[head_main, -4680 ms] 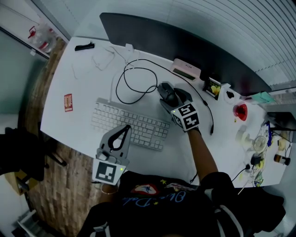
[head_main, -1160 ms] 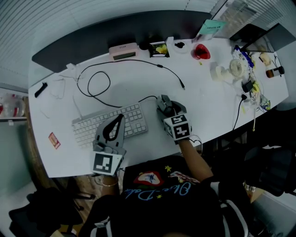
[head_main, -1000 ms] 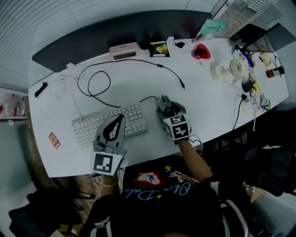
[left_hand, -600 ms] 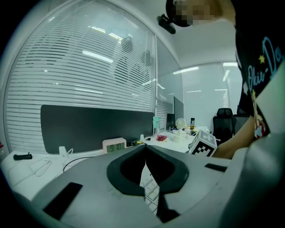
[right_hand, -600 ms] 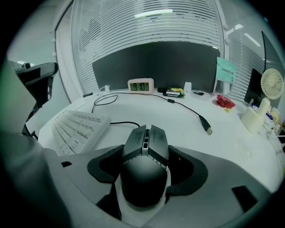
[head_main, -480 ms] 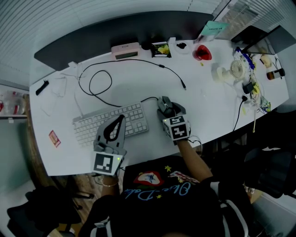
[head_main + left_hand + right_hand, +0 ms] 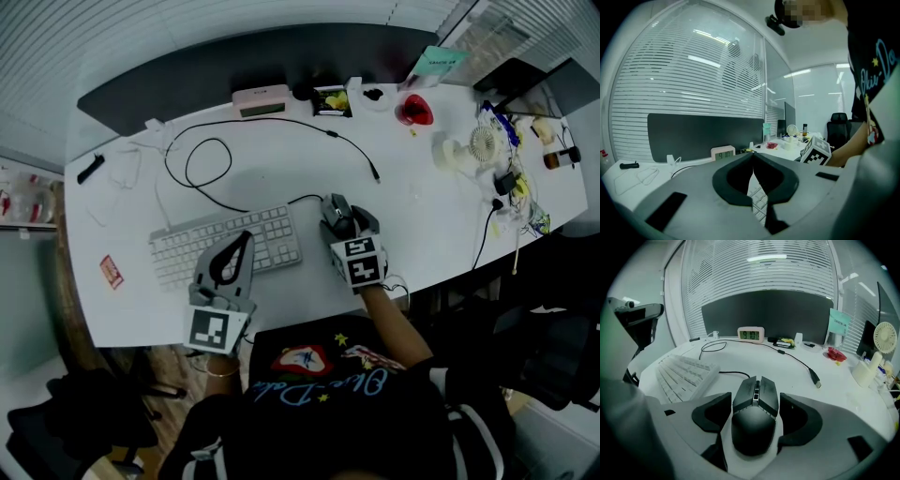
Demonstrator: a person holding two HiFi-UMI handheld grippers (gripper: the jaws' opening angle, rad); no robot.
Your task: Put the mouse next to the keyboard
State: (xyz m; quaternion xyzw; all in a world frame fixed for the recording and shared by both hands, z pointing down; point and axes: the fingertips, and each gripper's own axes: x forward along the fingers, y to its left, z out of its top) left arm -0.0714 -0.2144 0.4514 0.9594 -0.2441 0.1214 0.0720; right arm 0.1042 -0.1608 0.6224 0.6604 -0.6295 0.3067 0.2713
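The mouse [image 7: 335, 210] lies just beside the right-hand end of the keyboard [image 7: 225, 247], near it but not touching, its nose pointing away from the person; whether it rests on the surface [image 7: 427, 211] or hangs a hair above it I cannot tell.

The right claw [image 7: 340, 218] is clamped on the mouse, one jaw on each flank, the buttons and wheel left free in front; the left claw [image 7: 246, 238] hovers over the keyboard's near edge with its jaws together and nothing between them.

By my reading the mouse is a light, stiff plastic shell, smooth and rounded, so it may slide out forwards if pinched on the sloping back; the flanks at its widest part, behind the buttons, look like the safest hold, and that is where the jaws sit.

Its black cable [image 7: 731, 372] runs from the nose past the keyboard's far right corner; it is limp and will likely tug a little, so the mouse may twist once freed; I judge the placing almost done, with only the letting go remaining.
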